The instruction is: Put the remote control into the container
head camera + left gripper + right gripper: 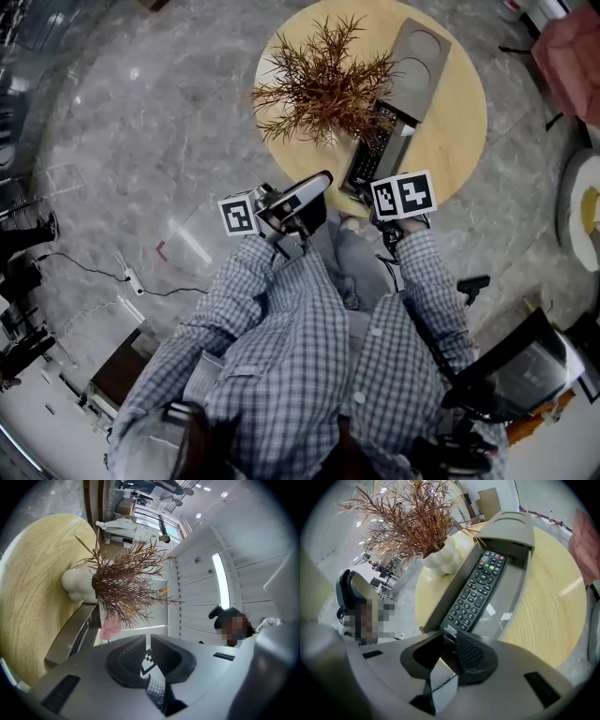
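The black remote control [476, 592] lies lengthwise in the long grey container [513, 531] on the round wooden table [548, 616]. My right gripper [452, 644] points steeply down and is shut on the remote's near end. The head view shows the remote [370, 155] in the container [417, 66], with the right gripper [361, 192] at the table's near edge. My left gripper [314, 187] hovers just off that edge. In the left gripper view its jaws [148, 644] stand almost together with nothing between them, aimed past the container [70, 634].
A white vase [440, 557] with dry brown branches [323, 84] stands on the table left of the container. A pink chair [572, 47] is at the far right, a black chair [525, 366] near my right side. A power strip [131, 278] lies on the marble floor.
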Motion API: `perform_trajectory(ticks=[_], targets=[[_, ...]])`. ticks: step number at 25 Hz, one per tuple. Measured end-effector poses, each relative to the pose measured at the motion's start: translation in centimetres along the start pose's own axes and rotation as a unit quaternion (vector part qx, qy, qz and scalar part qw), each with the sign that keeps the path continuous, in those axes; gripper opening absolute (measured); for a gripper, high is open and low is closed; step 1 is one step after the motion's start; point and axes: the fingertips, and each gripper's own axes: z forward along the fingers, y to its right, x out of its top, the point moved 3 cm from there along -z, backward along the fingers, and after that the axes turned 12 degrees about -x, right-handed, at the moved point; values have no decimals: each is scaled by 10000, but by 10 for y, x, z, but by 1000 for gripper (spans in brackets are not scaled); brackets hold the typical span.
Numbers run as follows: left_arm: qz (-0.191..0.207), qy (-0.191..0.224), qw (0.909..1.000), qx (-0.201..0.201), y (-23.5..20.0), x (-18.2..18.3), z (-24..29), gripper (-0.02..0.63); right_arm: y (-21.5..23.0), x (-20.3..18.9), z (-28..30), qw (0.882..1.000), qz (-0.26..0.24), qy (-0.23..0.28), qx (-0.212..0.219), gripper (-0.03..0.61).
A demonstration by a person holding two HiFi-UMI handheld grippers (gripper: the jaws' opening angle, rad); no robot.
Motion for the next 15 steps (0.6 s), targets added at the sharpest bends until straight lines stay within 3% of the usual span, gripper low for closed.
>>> perform_trajectory(ticks=[7, 10, 13, 15], targets=[[114, -83, 9998, 100, -3, 1, 2, 40, -4, -1, -7, 9992, -25, 372, 170, 92], [324, -254, 9985, 348, -4, -2, 4, 38, -3, 3, -15, 9951, -43, 961, 206, 91], [765, -523, 9936, 645, -4, -6, 8, 9, 8, 9, -31, 9861, -111, 1654, -138, 6], [1105, -680, 9881, 827, -3, -7, 12, 8, 13, 13, -42, 9783, -92, 2057, -244, 6]])
